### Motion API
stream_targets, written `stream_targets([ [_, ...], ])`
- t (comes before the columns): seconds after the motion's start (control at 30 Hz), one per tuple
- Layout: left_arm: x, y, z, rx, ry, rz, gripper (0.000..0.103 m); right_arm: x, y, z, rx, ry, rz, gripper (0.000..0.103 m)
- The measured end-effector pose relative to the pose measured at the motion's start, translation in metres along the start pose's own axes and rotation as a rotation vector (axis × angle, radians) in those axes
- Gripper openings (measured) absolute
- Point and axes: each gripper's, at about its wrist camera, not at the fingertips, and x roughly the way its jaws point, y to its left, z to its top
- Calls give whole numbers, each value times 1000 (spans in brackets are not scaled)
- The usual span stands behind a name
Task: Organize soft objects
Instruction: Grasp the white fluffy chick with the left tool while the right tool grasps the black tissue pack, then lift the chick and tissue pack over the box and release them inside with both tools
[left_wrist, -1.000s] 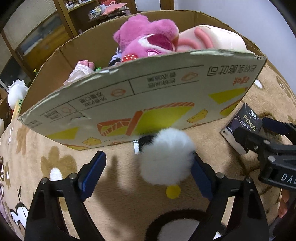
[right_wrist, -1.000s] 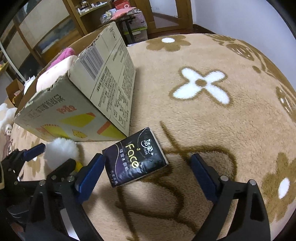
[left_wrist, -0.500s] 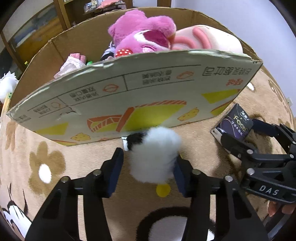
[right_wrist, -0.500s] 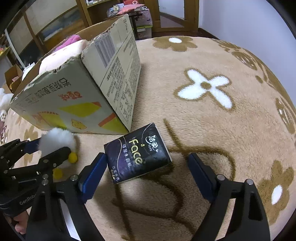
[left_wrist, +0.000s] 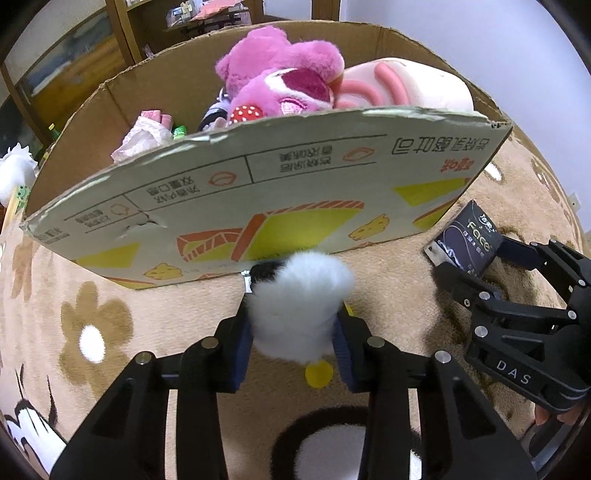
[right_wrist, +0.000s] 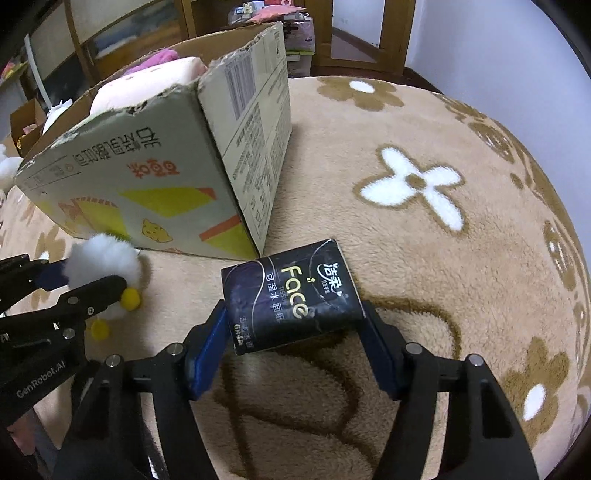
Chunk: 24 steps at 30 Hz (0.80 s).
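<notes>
Left wrist view: left gripper, jaws just closing, blue pads pressed into both flanks of a white fluffy toy with yellow feet, which lies on the flowered brown blanket just in front of the cardboard box. Box contents: pink plush bear, pale pink cushion toy, smaller soft items at the left corner, too jumbled to name. Right wrist view: right gripper, jaws likewise just closing, set astride a dark tissue pack marked "Face"; the pads appear to meet its two short ends, though firm pressure on the right side cannot be confirmed. Pack rests on the blanket near the box's front corner. Step in hand: simultaneous grasp of two loose items, neither lifted. Next move, as judged: secure both grips, raise each item clear of the box's torn front wall, carry over the rim, release inside where space remains beside the plush.
</notes>
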Motion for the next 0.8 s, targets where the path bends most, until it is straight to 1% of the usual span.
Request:
stream_targets([
  [0.2,-18,-10,-7,-9,-15,12,34,-8,4,0,-4,-14,18,71],
  [0.43,-33,-5,-10,-12,-35,5,31,-23,5,-2,1,-39,31,71],
  [0.8,-56,-3,-16,-19,-66,7,31,-47,2,-7,30,-83,50,71],
])
